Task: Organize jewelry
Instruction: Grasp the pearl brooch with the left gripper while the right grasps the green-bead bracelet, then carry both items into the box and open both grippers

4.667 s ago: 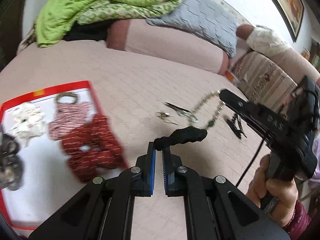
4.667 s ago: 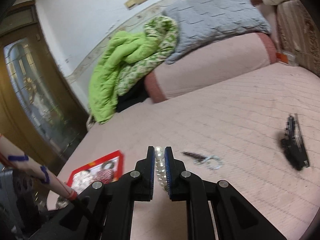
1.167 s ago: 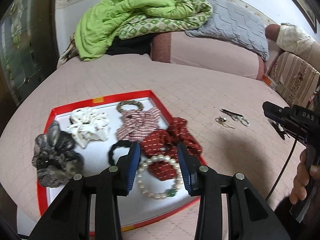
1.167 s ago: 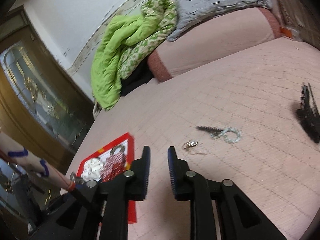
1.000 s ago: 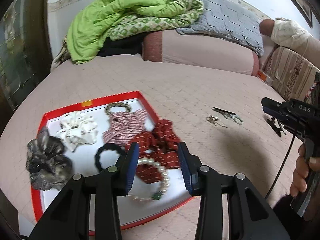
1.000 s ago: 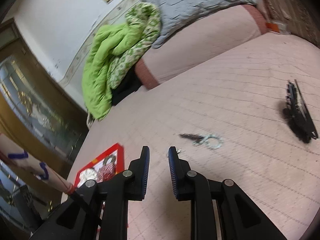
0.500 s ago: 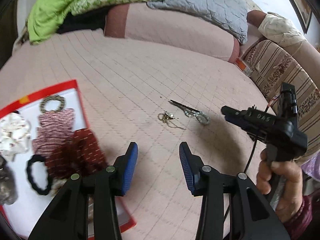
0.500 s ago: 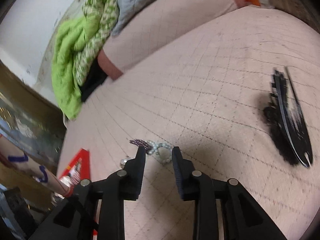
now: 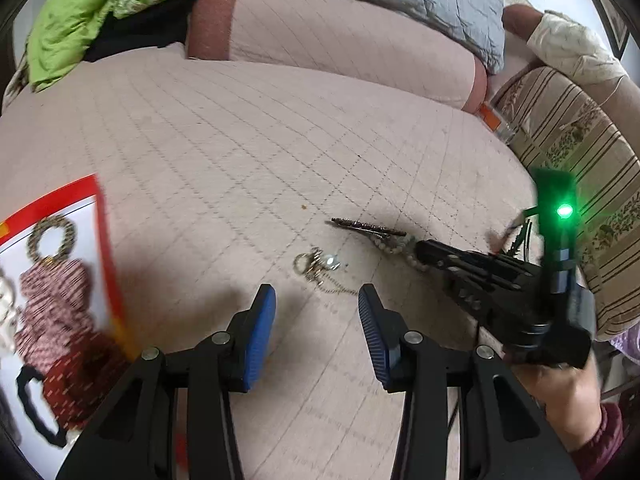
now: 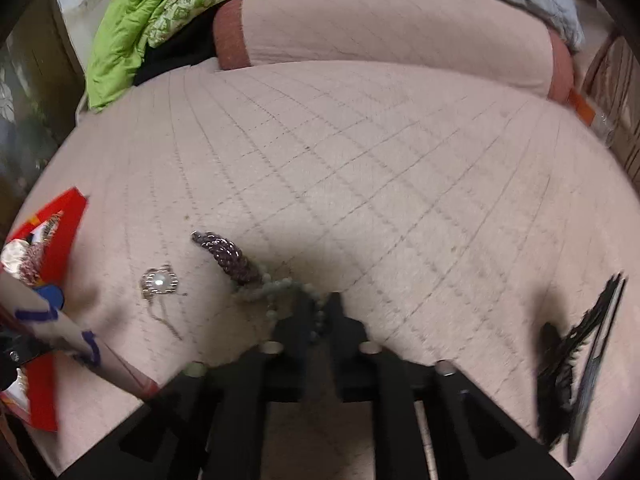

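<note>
Lowered since before, right hand-held gripper point(image 10: 318, 314) has just clamped the pale-green-and-purple beaded bracelet point(image 10: 256, 276); left hand-held gripper point(image 9: 317, 312) gapes.

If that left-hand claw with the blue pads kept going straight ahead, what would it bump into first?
Probably the little gold chain with a shiny pendant, lying on the pink bedspread just ahead of the open left gripper; depth is hard to judge.

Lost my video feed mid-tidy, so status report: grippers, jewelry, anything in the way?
Right gripper just closed on the pale bead bracelet. Left gripper open, empty, above the pearl pendant chain. Nothing blocks the red tray.
</note>
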A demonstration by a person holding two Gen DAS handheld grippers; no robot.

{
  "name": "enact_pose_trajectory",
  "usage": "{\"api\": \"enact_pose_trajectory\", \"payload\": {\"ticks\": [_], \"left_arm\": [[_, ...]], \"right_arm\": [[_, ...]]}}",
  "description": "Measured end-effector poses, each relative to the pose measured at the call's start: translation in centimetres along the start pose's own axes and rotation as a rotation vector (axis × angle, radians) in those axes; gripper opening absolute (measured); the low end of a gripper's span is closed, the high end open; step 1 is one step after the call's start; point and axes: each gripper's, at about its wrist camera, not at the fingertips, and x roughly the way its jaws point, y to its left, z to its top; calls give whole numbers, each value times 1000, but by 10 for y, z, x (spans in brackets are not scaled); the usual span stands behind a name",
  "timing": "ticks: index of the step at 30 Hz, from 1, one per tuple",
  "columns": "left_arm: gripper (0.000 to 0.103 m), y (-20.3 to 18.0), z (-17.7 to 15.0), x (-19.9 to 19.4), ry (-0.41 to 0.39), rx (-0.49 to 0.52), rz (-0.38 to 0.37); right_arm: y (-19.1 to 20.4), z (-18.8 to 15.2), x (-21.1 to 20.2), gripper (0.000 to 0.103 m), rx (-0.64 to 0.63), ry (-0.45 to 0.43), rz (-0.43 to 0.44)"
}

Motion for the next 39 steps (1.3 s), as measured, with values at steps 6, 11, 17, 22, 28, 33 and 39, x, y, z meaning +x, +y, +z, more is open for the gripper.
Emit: {"api": "enact_pose_trajectory", "payload": {"ticks": [6, 11, 17, 22, 28, 33, 39], "left_arm": [[42, -15, 7, 40, 35, 33, 44], [22, -23, 11, 58, 5, 104, 125], [18, -24, 1, 51, -51, 134, 135], [18, -29, -8, 18, -115, 131, 85], [18, -30, -15, -35, -200, 137, 63], [18, -18, -26, -81, -249, 108, 52], [18, 12, -51, -126, -284, 66, 86]], "right_arm": [[-38, -2, -39, 5, 153, -124, -50], [-52, -4, -77, 5, 247, -271, -11], [-40, -1, -102, 5, 281, -394, 97], [-14, -1, -116, 6, 247, -441, 129], [9, -13, -129, 6, 208, -461, 175], [31, -28, -140, 6, 171, -464, 232], [65, -47, -154, 6, 113, -461, 301]]}}
